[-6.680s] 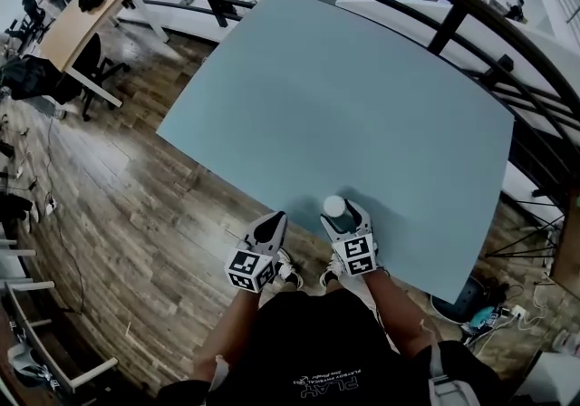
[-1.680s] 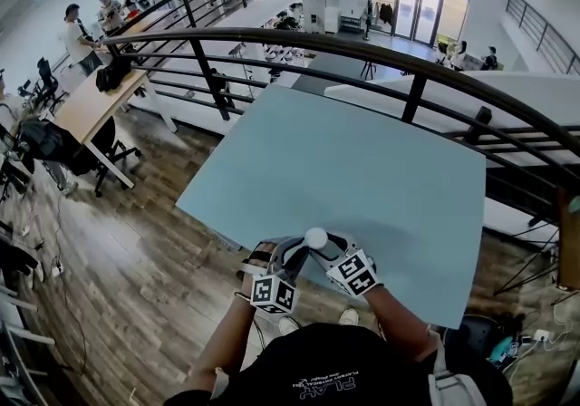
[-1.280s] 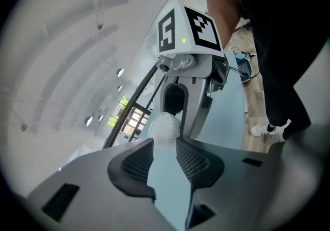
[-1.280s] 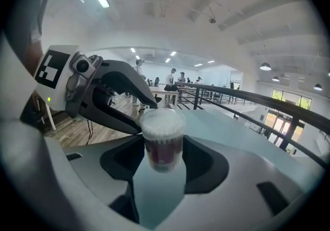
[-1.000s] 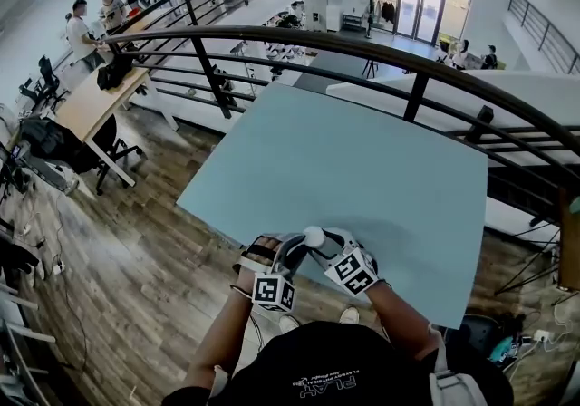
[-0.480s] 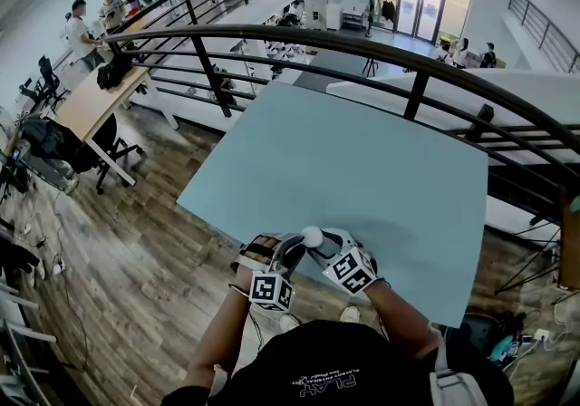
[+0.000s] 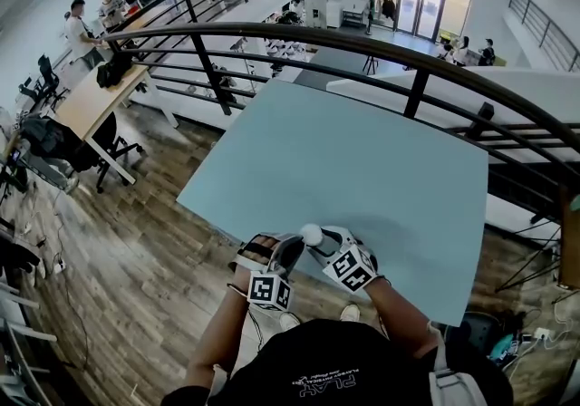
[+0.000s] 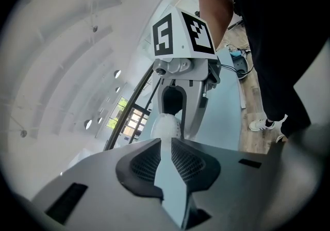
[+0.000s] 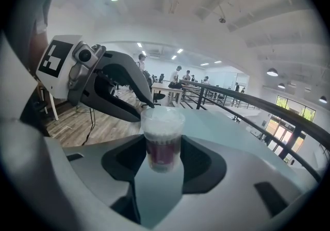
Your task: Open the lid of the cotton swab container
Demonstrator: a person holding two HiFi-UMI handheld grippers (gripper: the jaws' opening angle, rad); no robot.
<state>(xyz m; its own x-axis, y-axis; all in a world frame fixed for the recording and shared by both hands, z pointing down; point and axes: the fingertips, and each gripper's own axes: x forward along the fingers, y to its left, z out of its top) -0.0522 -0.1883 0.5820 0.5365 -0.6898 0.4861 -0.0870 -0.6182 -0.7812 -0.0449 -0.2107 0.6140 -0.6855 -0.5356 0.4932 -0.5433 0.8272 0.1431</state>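
Tongs meet at the smooth pale-blue table's [image 7: 362,150] near edge, lower centre. The right gripper [image 9: 164,147] clamps the clear cylindrical swab container [image 9: 163,121], maroon-labelled. The left gripper [image 8: 166,147] has ribbed black pads [image 8: 188,160], just closing to a narrow empty gap, at the rounded white lid [image 8: 167,124].

"PLAY" on the black shirt [image 7: 328,361]

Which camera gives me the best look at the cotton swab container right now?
Right gripper view: the cotton swab container sits centred in the grip of the right tongs, its clear body, dark red label and lid all visible. The head view shows only its small white top; the left gripper view, just a pale rounded part.
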